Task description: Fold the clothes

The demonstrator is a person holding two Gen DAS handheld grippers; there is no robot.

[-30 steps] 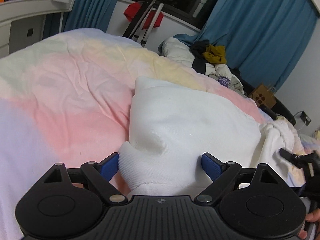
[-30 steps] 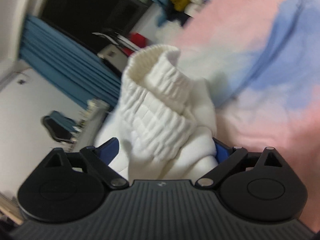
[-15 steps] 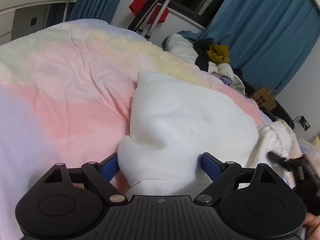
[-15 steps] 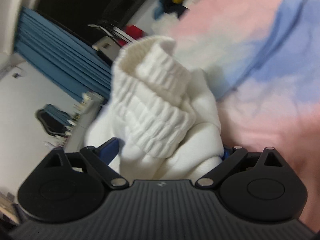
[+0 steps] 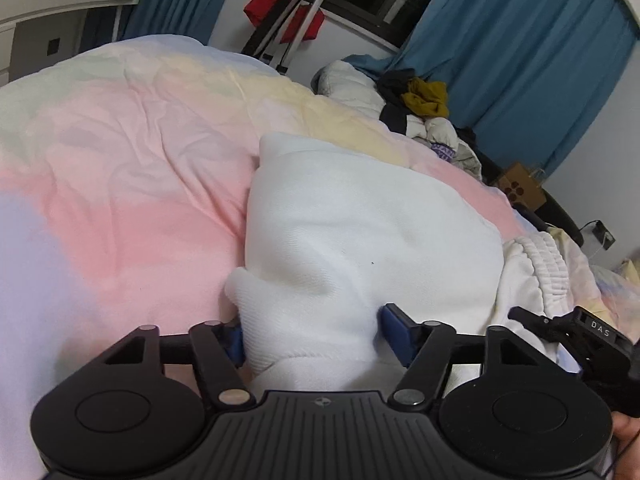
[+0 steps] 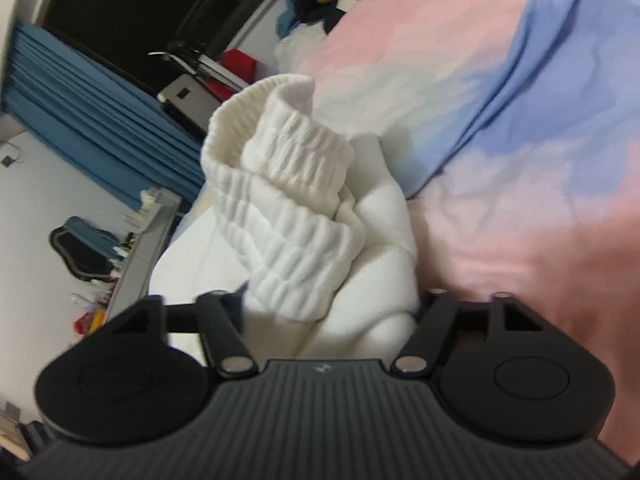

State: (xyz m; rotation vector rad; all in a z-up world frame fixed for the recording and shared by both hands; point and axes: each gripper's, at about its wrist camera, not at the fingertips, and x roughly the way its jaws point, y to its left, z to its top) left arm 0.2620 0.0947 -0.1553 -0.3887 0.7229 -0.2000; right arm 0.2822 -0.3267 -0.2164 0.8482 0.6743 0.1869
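Note:
A white sweatshirt (image 5: 360, 232) lies on the pastel bedspread (image 5: 120, 184). My left gripper (image 5: 312, 332) is shut on a bunched edge of the sweatshirt, cloth filling the space between its blue pads. My right gripper (image 6: 328, 312) is shut on the sweatshirt's ribbed cuff and hem end (image 6: 288, 208), which stands up in a roll in front of it. The right gripper also shows in the left wrist view (image 5: 576, 332) at the garment's right side, beside the ribbed band (image 5: 548, 256).
A pile of clothes (image 5: 420, 96) lies at the bed's far end. Blue curtains (image 5: 520, 52), a dark window and a drying rack with red cloth (image 5: 288, 16) stand behind. A cardboard box (image 5: 520, 190) sits at right. A desk (image 5: 52, 12) stands at left.
Both grippers keep their hold. The left view has shifted slightly, with the sweatshirt's gripped edge pulled a little. The ribbed end in the right gripper has rolled and turned slightly.

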